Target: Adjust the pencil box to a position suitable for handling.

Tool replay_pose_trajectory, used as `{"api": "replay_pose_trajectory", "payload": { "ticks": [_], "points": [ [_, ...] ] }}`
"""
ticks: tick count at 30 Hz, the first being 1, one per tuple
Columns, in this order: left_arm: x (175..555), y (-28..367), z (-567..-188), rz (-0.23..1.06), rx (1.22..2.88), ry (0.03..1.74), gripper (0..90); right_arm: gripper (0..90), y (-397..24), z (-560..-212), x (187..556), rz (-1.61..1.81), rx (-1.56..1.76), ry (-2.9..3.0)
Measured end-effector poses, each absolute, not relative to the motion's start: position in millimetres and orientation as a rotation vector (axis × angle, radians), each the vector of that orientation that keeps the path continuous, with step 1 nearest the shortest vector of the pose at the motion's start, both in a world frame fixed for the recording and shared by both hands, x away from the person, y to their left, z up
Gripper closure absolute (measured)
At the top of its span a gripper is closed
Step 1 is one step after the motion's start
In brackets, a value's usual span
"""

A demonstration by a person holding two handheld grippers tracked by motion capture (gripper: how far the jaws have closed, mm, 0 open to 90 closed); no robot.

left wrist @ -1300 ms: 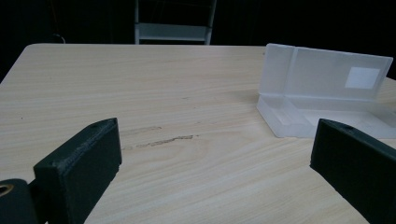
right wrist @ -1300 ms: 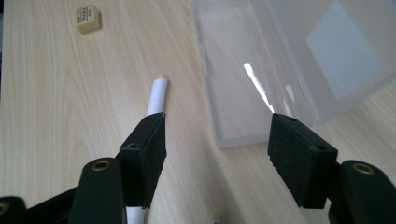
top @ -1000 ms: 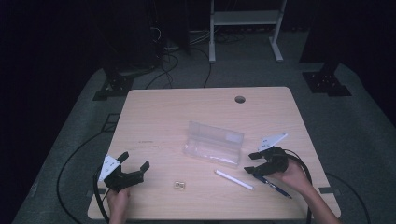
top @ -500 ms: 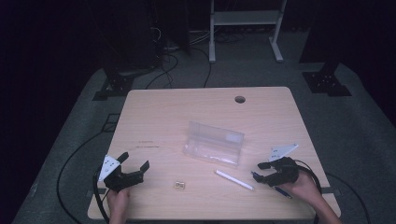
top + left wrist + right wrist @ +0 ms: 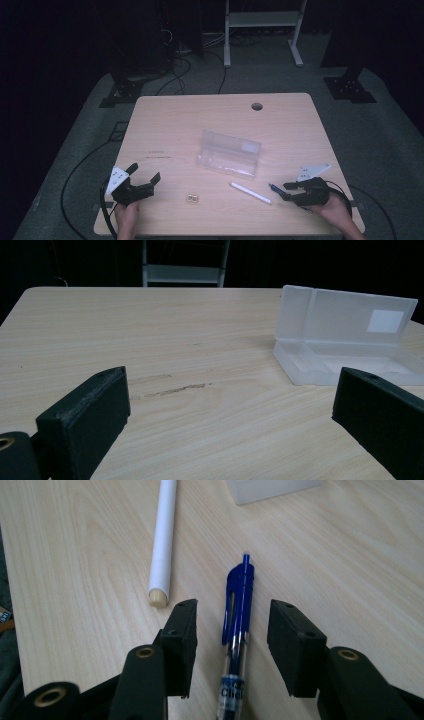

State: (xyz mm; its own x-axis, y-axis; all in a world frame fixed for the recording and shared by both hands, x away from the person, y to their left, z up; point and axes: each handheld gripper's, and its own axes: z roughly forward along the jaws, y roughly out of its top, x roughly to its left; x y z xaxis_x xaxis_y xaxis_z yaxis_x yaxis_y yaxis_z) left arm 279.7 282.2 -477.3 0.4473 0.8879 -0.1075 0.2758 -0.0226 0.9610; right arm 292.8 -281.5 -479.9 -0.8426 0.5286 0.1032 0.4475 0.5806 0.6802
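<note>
Right hand-held gripper (image 5: 232,630) withdrawn; jaws straddle pen (image 5: 236,625)

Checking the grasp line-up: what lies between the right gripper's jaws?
The blue pen on the table, between the open right gripper jaws, untouched; right gripper view.

The high view looks down on the table (image 5: 175,125); both low gripper views share its clear box (image 5: 345,340).

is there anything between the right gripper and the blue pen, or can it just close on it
Nothing visible stands between them. The right gripper is open with the blue pen lying on the table between its jaws. The white stick lies apart, outside the left-hand jaw in the right gripper view.
</note>
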Motion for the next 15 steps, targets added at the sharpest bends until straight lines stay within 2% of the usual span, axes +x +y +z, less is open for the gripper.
{"api": "replay_pose_trajectory", "payload": {
  "ticks": [15],
  "points": [
    [279,281,-477,0.668,1.567,1.043,1.1,65.7,-293,-487,278,1.086,0.816,2.661]
  ]
}}
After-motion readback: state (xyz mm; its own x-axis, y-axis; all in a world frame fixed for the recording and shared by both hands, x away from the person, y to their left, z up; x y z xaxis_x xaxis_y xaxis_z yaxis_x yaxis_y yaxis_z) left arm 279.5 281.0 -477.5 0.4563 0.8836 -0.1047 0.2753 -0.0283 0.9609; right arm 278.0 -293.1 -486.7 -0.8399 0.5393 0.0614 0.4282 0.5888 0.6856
